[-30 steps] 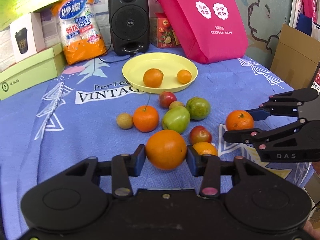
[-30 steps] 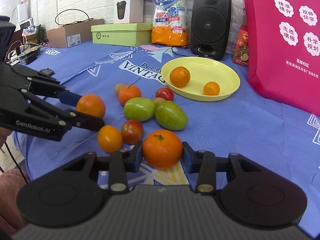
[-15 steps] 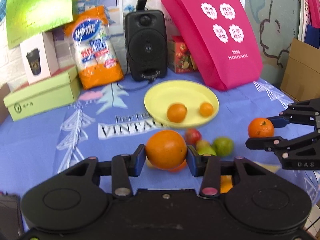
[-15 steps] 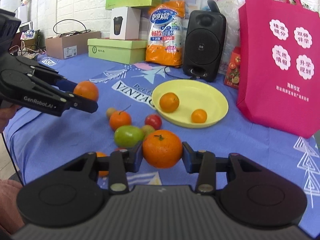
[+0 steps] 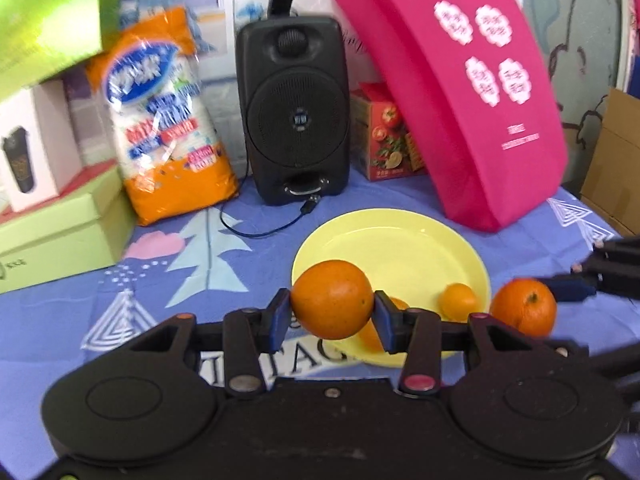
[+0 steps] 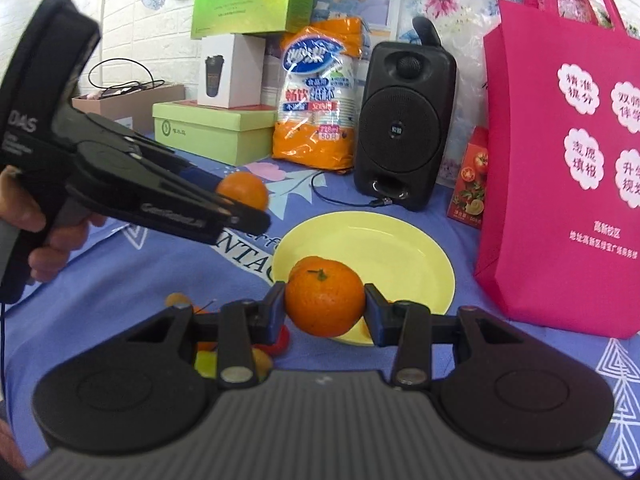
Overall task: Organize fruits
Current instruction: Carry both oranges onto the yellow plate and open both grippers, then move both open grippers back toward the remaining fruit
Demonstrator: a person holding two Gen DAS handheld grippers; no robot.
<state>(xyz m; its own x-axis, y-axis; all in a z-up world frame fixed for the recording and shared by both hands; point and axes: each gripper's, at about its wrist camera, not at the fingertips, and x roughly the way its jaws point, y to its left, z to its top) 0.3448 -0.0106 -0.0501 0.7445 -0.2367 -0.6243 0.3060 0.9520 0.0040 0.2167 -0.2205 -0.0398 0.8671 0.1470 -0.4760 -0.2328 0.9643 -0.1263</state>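
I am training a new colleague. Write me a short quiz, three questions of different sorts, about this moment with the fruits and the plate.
1. True or false: each gripper is shut on an orange fruit.
2. How many fruits lie on the yellow plate in the left wrist view? A) none B) two C) five
3. Fill in: the black speaker stands ____ the plate.

Key
1. True: the left gripper holds an orange, the right gripper a mandarin.
2. B: a small orange and another, partly hidden behind a finger.
3. Behind.
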